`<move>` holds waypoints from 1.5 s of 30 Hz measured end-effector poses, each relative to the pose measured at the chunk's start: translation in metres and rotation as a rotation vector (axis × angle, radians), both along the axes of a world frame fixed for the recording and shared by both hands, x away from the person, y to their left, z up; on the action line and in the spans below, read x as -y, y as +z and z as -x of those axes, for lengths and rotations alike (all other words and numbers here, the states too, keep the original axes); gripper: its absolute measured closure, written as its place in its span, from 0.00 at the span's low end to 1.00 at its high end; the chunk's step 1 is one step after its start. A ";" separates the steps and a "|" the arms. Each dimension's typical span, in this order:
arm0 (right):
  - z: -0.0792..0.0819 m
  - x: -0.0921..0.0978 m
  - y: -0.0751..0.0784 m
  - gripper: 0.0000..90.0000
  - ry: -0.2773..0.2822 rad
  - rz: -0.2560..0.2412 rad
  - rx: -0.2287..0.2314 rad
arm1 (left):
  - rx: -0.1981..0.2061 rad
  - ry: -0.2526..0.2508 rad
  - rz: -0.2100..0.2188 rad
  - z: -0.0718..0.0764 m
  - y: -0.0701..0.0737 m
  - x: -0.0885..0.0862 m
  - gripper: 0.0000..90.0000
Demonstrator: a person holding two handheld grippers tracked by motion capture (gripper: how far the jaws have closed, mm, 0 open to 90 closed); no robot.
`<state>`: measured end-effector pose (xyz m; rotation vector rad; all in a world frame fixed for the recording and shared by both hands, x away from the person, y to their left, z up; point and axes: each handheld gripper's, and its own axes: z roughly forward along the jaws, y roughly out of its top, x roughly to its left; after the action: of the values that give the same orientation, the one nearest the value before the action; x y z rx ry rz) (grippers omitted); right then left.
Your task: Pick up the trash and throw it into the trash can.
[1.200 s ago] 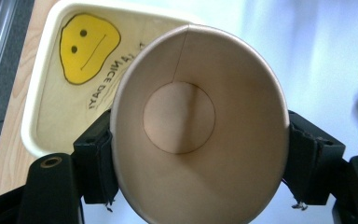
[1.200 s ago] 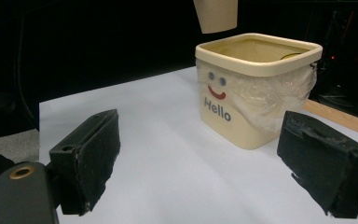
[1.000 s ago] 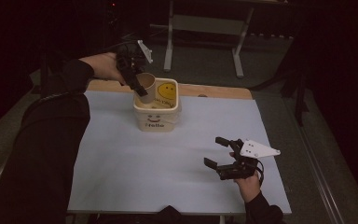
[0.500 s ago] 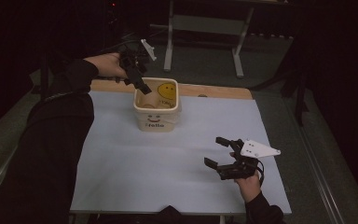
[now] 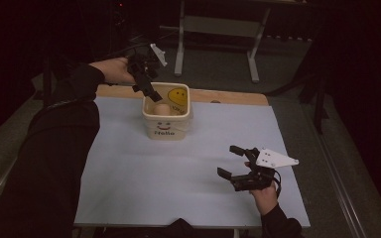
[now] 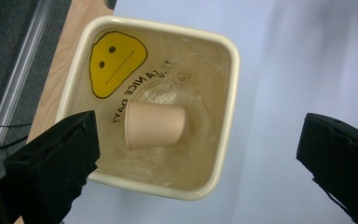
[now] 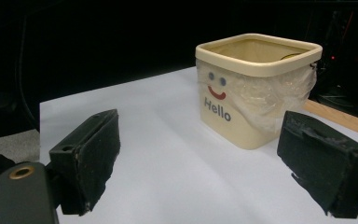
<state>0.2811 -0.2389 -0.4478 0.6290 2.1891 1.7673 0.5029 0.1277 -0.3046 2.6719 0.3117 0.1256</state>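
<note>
A cream square bin (image 5: 166, 127) marked "Hello" with a smiley stands at the back middle of the white table sheet; its rim (image 6: 230, 98) and its front (image 7: 242, 100) show in the gripper views. A brown paper cup (image 6: 154, 125) lies on its side on the bin's floor, and its top shows as a tan lump (image 5: 161, 109) from above. My left gripper (image 5: 146, 88) hovers open over the bin's back left corner, with nothing between its jaws (image 6: 196, 154). My right gripper (image 5: 233, 162) rests open and empty near the front right of the sheet, facing the bin (image 7: 200, 168).
A yellow neutral face sticker (image 6: 114, 63) and the print "nice day" line the bin's inner wall. A wooden strip (image 5: 228, 97) edges the table's back. A metal frame stand (image 5: 218, 29) rises behind the table. A dark sleeve (image 5: 54, 148) covers the table's left side.
The left gripper let go of the paper cup, which dropped into the bin and now lies on its side. The gripper has lifted back to the left. The right gripper has stayed put.
</note>
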 end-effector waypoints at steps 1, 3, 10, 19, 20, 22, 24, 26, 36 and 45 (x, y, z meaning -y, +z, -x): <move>0.000 0.000 0.000 0.14 0.000 0.000 0.000 | 0.001 -0.002 0.003 0.000 0.000 0.000 0.00; 0.000 0.000 0.000 0.14 -0.001 -0.001 0.000 | -0.003 0.003 0.007 0.001 0.001 0.000 0.00; 0.000 -0.001 0.000 0.14 0.001 0.001 0.004 | -0.003 0.012 0.019 0.005 0.000 -0.004 0.00; 0.001 -0.001 0.001 0.14 -0.002 0.003 0.006 | -0.001 0.040 0.029 0.015 0.001 -0.012 0.00; 0.001 -0.001 0.001 0.14 -0.001 0.003 0.005 | 0.002 0.043 0.034 0.017 0.001 -0.014 0.00; 0.002 -0.002 0.002 0.14 -0.001 0.006 0.012 | 0.006 0.042 0.046 0.021 0.002 -0.016 0.00; 0.002 -0.002 0.002 0.14 -0.001 0.009 0.013 | 0.006 0.039 0.052 0.026 0.002 -0.018 0.00; 0.002 -0.002 0.002 0.14 -0.001 0.010 0.009 | 0.010 0.035 0.066 0.031 0.002 -0.022 0.00; 0.002 -0.003 0.002 0.14 -0.003 0.012 0.010 | 0.006 0.031 0.088 0.047 -0.002 -0.031 0.01; 0.002 -0.003 0.002 0.14 -0.003 0.014 0.013 | -0.007 0.016 0.098 0.067 -0.008 -0.044 0.01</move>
<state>0.2789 -0.2358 -0.4454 0.6163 2.1890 1.7479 0.4355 0.1713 -0.3123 2.5734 0.3322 0.1032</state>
